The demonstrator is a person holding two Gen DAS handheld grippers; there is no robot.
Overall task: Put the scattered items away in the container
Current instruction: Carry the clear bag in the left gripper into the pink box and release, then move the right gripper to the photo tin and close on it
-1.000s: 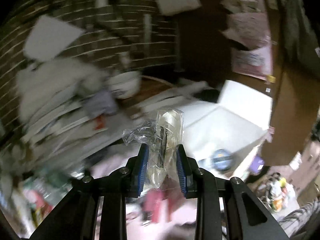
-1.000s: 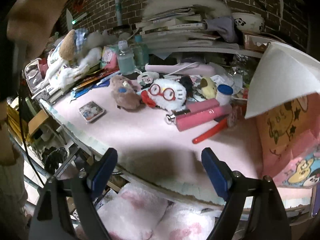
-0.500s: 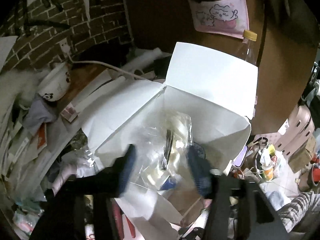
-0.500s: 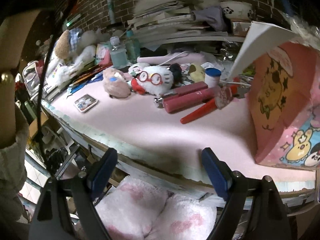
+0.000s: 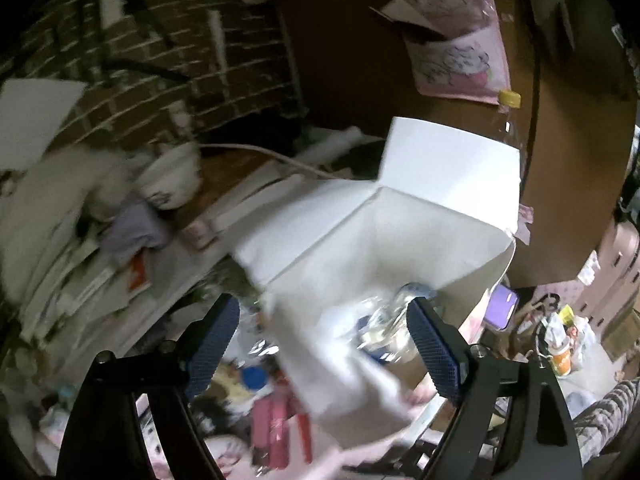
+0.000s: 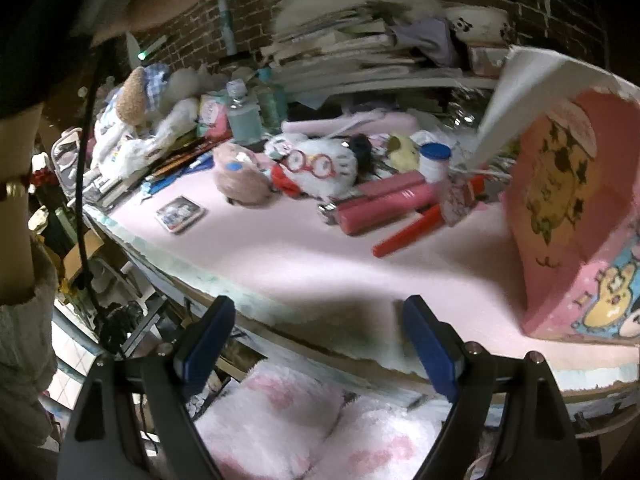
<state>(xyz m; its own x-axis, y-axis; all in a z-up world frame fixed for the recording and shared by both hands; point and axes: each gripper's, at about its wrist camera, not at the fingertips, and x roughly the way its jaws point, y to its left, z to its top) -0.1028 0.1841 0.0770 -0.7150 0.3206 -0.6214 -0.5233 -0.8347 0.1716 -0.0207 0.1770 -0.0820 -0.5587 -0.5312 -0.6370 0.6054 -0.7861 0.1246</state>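
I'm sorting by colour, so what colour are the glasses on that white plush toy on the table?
Red: the white plush toy wears round red-rimmed glasses, clearest in the right wrist view.

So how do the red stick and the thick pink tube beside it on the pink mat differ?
The red stick is thin and bright red; the pink tube is far thicker and a duller pink. The tube shows a silvery end cap, while the stick looks plain along its length. The stick lies nearer the table edge; the tube sits just behind it, closer to the plush toy with red glasses. Both lie flat, slanting the same way.

Contents deep in the white box (image 5: 420, 240) motion-blurred, pink bag (image 6: 580, 208) cut off right
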